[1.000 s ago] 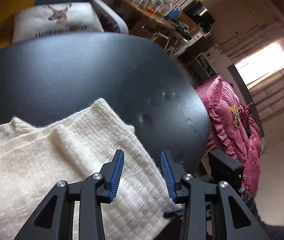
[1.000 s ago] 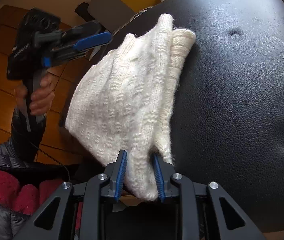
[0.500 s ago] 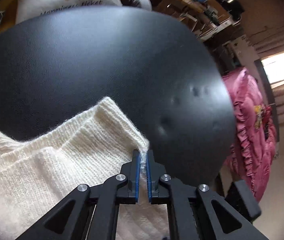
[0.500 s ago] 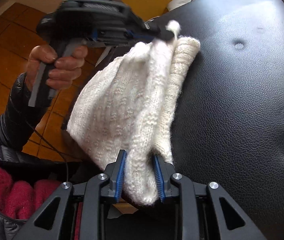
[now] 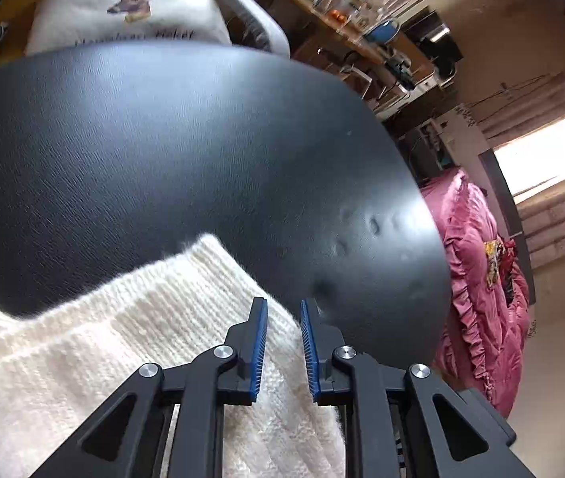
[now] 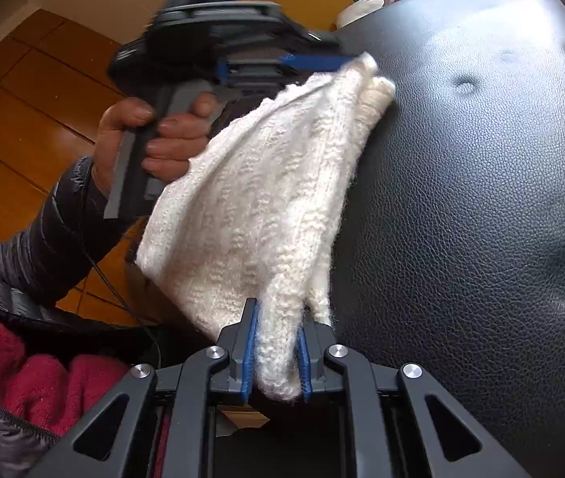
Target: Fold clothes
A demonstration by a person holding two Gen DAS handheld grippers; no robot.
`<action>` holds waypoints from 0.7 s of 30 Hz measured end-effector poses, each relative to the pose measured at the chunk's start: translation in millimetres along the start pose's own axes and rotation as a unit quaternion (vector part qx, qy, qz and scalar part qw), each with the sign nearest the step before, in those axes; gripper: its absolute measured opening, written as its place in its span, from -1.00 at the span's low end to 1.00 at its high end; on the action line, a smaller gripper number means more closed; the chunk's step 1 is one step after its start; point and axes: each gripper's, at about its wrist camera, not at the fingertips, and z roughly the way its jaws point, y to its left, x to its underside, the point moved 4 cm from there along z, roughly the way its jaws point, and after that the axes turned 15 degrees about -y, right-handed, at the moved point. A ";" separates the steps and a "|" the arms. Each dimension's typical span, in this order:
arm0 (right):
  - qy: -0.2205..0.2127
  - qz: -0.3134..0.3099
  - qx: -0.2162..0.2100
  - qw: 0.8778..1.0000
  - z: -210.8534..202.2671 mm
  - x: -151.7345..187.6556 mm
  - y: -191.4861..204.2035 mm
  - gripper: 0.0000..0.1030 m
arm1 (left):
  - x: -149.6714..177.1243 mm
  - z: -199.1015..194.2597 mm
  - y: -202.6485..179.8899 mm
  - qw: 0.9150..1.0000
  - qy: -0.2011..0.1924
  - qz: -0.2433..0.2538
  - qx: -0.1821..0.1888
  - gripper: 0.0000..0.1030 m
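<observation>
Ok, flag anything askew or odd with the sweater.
The cream sweater sits at the black leather seat edge, its left side hanging past it. The right gripper pinches one corner; the left gripper is open at the other.

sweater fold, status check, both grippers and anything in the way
Right gripper shut on cream sweater. Left gripper open, straddling its far corner. Sweater lies partly off the black seat. Nothing in the way.

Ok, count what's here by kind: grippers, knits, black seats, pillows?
Grippers: 2 (left gripper, right gripper)
Knit: 1
Seat: 1
Pillow: 1
Total: 5
</observation>
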 end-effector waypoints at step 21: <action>-0.073 -0.019 0.097 0.992 -4.9 -41.5 57.6 -0.45 | 40.7 -38.1 72.7 0.978 0.000 0.158 -0.136 -0.66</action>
